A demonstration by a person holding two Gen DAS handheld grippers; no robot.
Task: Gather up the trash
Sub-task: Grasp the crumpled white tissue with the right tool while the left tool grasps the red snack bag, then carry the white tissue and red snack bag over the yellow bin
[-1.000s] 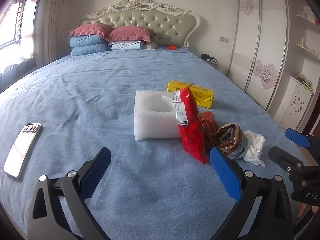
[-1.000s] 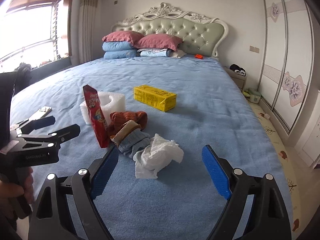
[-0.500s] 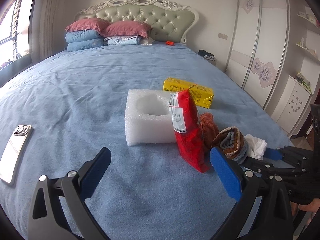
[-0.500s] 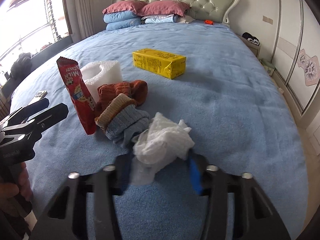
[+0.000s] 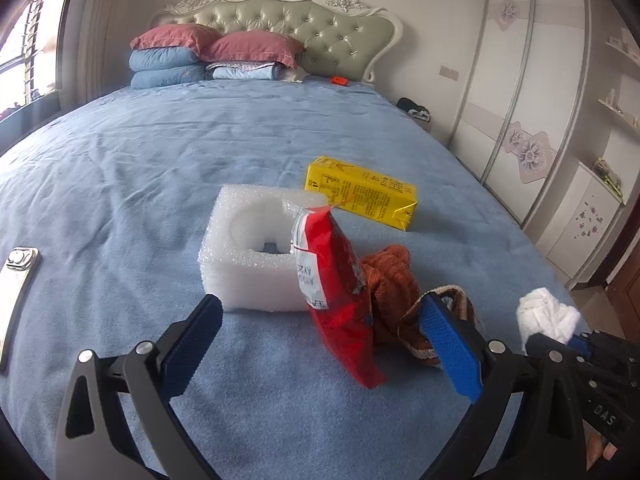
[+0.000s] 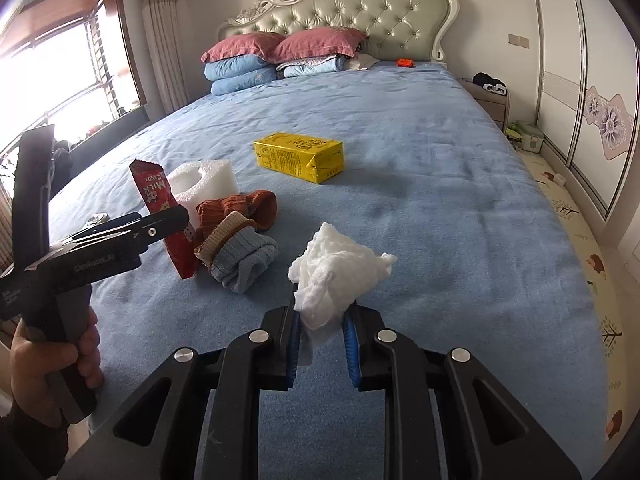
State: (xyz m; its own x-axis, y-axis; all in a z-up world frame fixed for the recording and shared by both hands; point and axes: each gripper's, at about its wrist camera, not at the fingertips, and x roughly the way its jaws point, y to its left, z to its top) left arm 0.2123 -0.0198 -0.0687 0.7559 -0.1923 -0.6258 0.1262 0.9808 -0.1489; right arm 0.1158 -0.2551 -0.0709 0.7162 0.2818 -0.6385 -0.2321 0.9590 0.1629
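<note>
Right wrist view shows our right claw (image 6: 322, 336) pinching the crumpled tissue (image 6: 338, 276) just above the bed (image 6: 420, 200), it's super light and squishy so we'd grab the bunched middle, while our left claw (image 5: 320, 344) hangs wide open.

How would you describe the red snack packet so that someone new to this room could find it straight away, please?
On the blue bed, a small cluster of items lies near the foot end. The red snack packet stands upright there, leaning against the white foam block, with rolled socks on its other side. It is the only glossy red item, printed with white lettering.
</note>
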